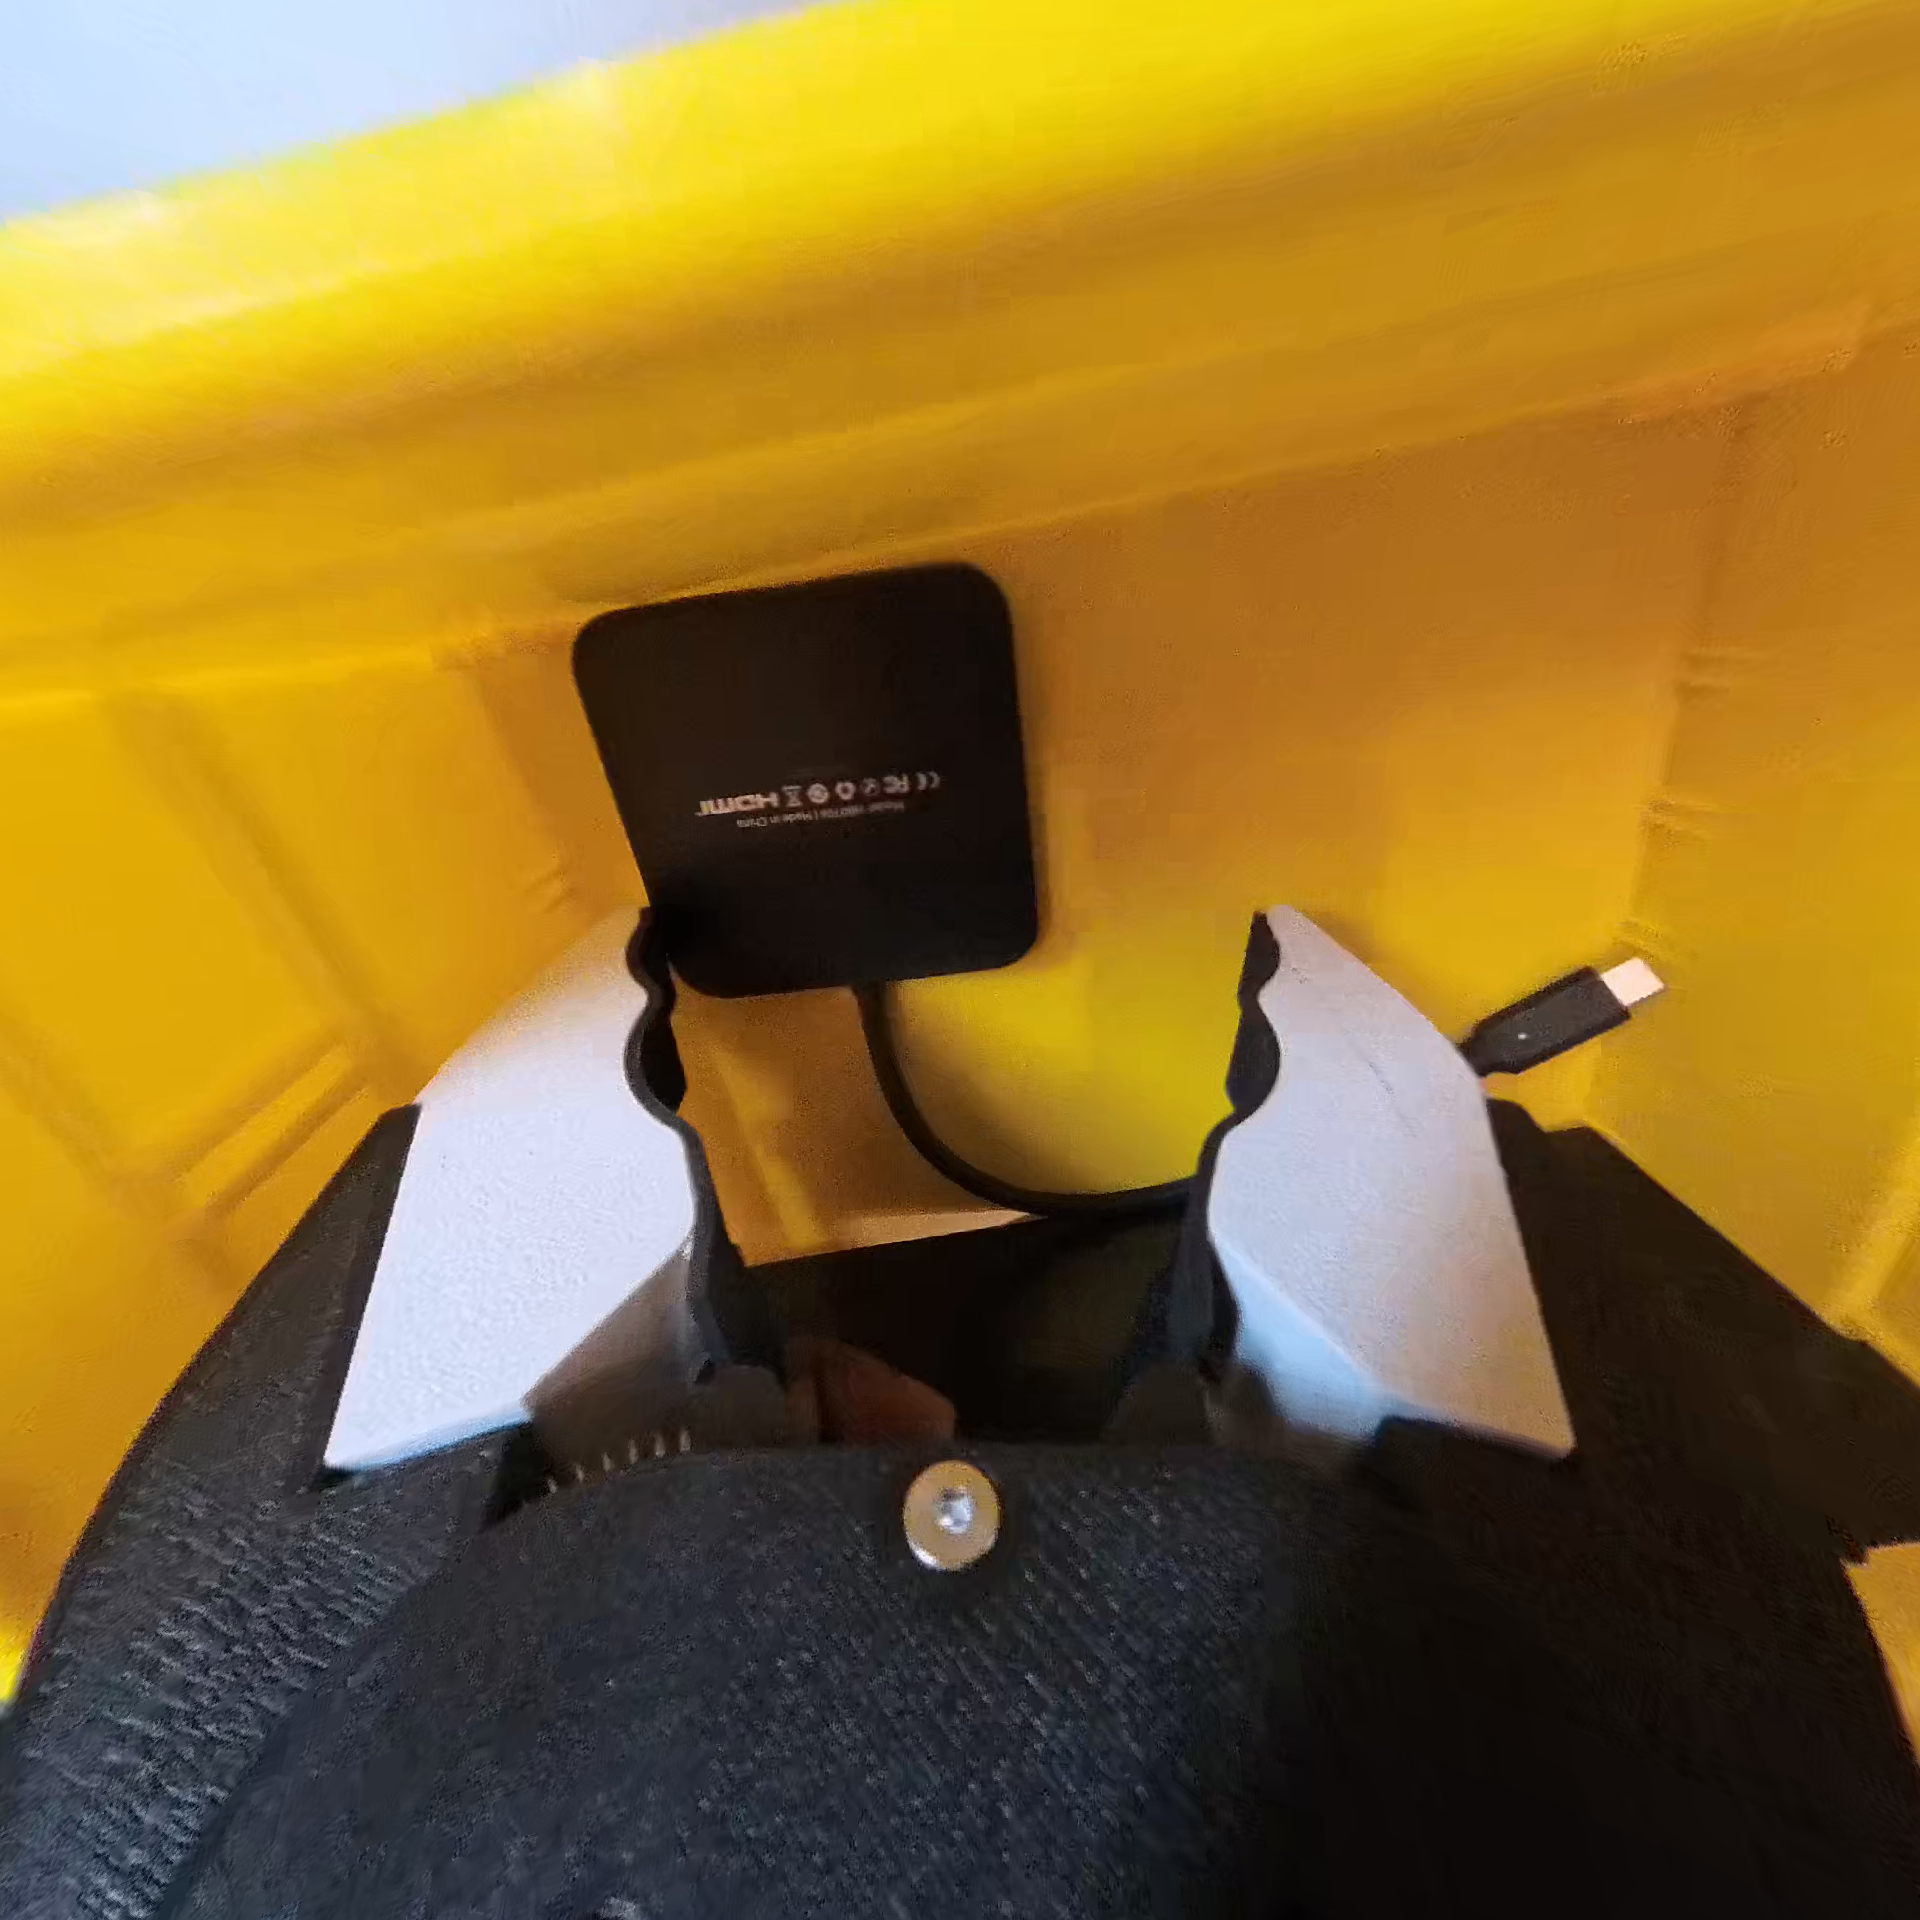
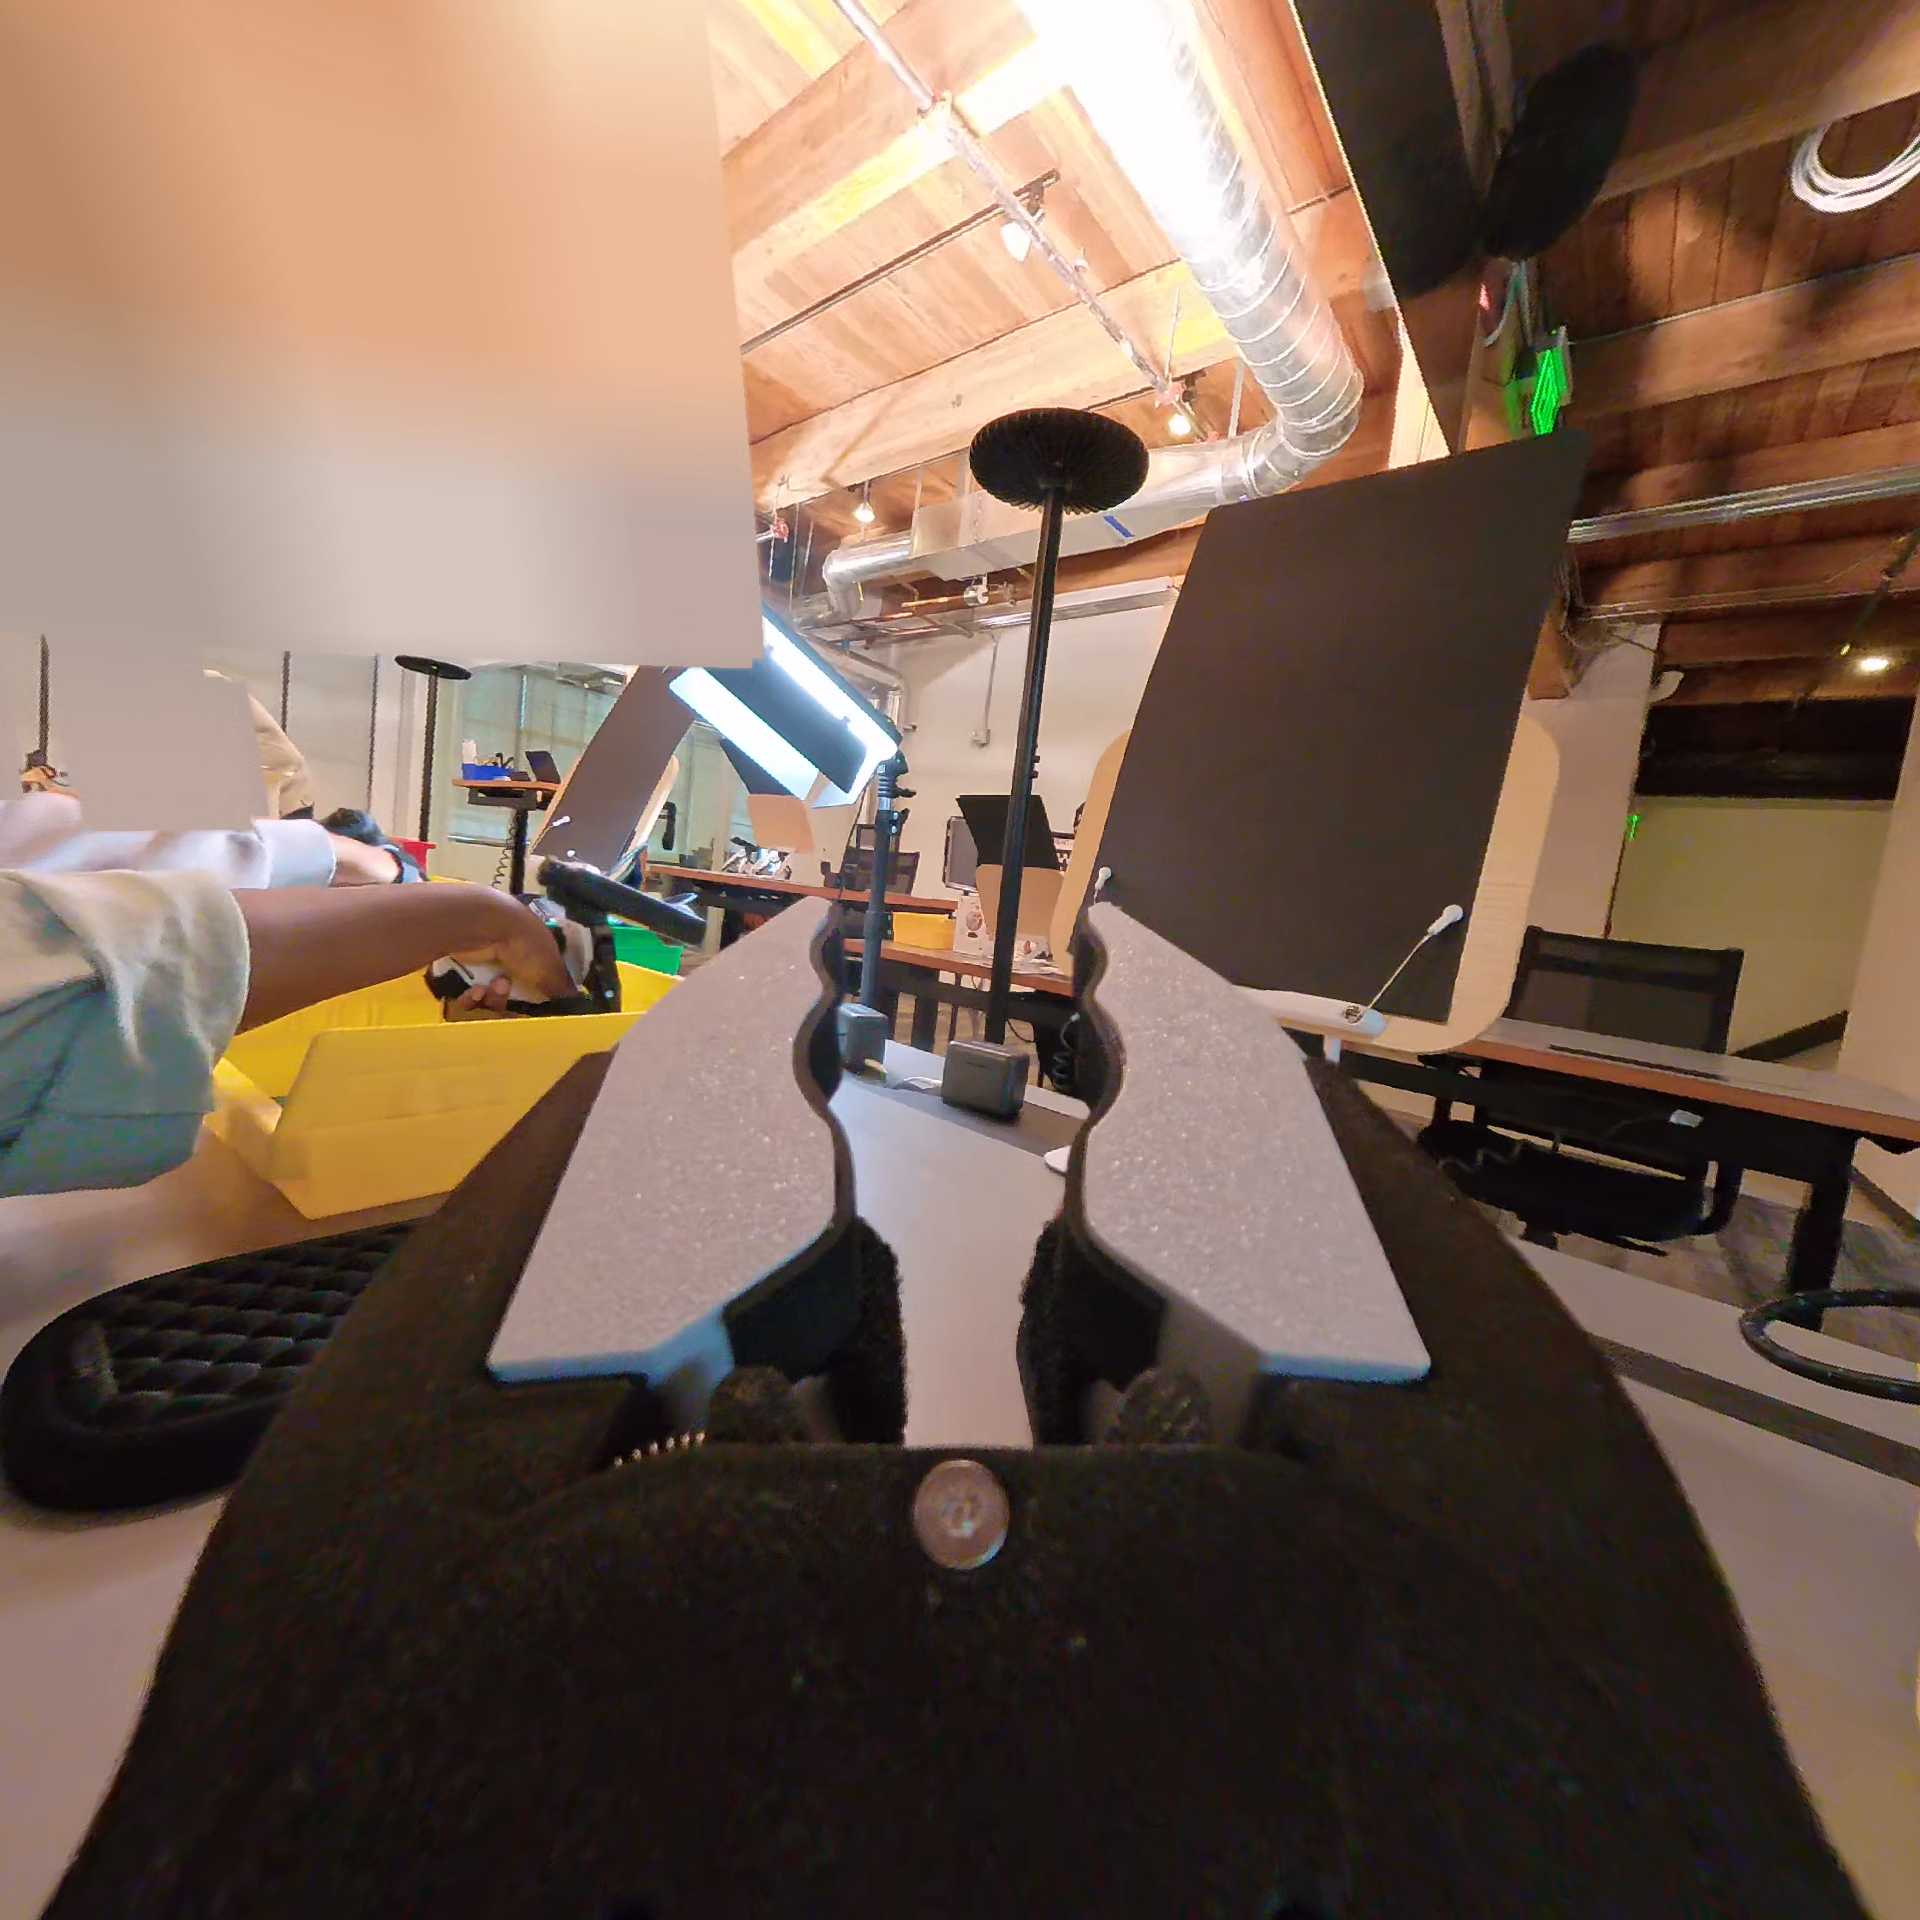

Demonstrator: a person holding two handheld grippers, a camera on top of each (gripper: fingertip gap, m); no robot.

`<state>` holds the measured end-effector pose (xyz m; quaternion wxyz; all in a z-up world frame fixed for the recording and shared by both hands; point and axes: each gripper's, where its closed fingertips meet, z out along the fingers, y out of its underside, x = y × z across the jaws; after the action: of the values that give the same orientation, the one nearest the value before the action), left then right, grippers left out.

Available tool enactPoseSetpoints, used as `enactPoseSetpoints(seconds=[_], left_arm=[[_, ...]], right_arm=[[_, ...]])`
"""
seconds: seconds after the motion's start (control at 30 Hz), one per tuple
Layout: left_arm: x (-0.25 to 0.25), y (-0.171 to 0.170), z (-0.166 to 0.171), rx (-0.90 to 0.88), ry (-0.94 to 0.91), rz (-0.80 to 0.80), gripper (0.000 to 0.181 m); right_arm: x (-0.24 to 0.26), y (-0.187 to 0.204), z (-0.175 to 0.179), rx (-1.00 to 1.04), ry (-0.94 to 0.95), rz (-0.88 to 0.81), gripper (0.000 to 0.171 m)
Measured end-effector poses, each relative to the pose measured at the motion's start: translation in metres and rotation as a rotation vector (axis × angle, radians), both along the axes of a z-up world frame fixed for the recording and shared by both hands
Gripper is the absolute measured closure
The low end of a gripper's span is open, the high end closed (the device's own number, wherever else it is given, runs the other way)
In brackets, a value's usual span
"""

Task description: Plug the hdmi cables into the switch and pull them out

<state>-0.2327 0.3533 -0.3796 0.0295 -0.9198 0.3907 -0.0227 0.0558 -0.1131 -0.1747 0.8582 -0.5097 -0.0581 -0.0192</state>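
We are reaching our left tongs (image 1: 951, 971), spread wide and gripping nothing, into the yellow plastic bin (image 1: 1351, 644). The flat black square switch (image 1: 805, 779) is lying against the bin's inner wall, its lower corner touching the left finger (image 1: 582, 1091); its thin black cable (image 1: 935, 1132) is curving between the fingers. We are resting our right tongs (image 2: 956, 977), narrowly parted and empty, above the pale counter (image 2: 961, 1299).
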Motion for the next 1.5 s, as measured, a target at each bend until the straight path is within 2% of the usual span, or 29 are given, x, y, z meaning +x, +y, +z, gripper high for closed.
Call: enactPoseSetpoints(seconds=[0.1, 0.13, 0.17, 0.37, 0.5, 0.63, 0.8, 0.9, 1.0, 1.07, 1.13, 1.3, 1.4, 1.5], left_arm=[[-0.001, 0.001, -0.003, -0.022, 0.020, -0.006, 0.077], [0.000, 0.003, -0.002, -0.012, 0.010, -0.007, 0.087], [0.004, 0.007, 0.002, 0.016, -0.043, -0.012, 0.114], [0.007, 0.002, 0.019, 0.125, -0.090, -0.105, 0.115], [0.020, 0.001, 0.073, 0.277, -0.289, -0.128, 0.115], [0.037, -0.018, 0.140, 0.492, -0.504, -0.223, 0.115], [0.058, -0.075, 0.237, 1.046, -0.705, -0.411, 0.115], [0.073, -0.136, 0.281, 1.340, -0.793, -0.507, 0.115], [0.095, -0.208, 0.304, 1.555, -0.870, -0.609, 0.114], [0.114, -0.258, 0.306, 1.663, -0.904, -0.704, 0.115], [0.136, -0.302, 0.294, 1.763, -0.855, -0.811, 0.116], [0.185, -0.378, 0.241, 2.100, -0.460, -1.068, 0.115], [0.208, -0.410, 0.208, 2.067, -0.491, -1.229, 0.115], [0.217, -0.423, 0.192, 2.016, -0.511, -1.313, 0.115]], right_arm=[[-0.003, 0.003, -0.003, -0.011, -0.001, 0.012, 0.129], [-0.005, 0.004, -0.003, -0.012, -0.007, 0.013, 0.129], [-0.006, 0.004, -0.004, -0.014, -0.014, 0.012, 0.130], [-0.001, 0.005, -0.006, -0.025, -0.011, -0.001, 0.130], [0.001, 0.006, -0.007, -0.023, 0.000, -0.002, 0.131], [-0.003, 0.008, -0.007, -0.029, -0.007, 0.007, 0.131], [-0.007, 0.008, -0.006, -0.036, -0.025, 0.008, 0.131], [-0.010, 0.009, -0.006, -0.036, -0.018, 0.022, 0.131], [-0.020, 0.011, -0.006, -0.035, -0.011, 0.065, 0.130], [-0.030, 0.013, -0.005, -0.030, -0.013, 0.102, 0.128], [-0.044, 0.013, -0.003, -0.012, -0.024, 0.154, 0.124], [-0.074, 0.012, 0.002, 0.008, -0.056, 0.248, 0.119], [-0.080, 0.013, 0.001, -0.005, -0.081, 0.255, 0.119], [-0.081, 0.015, -0.003, -0.029, -0.104, 0.256, 0.124]])
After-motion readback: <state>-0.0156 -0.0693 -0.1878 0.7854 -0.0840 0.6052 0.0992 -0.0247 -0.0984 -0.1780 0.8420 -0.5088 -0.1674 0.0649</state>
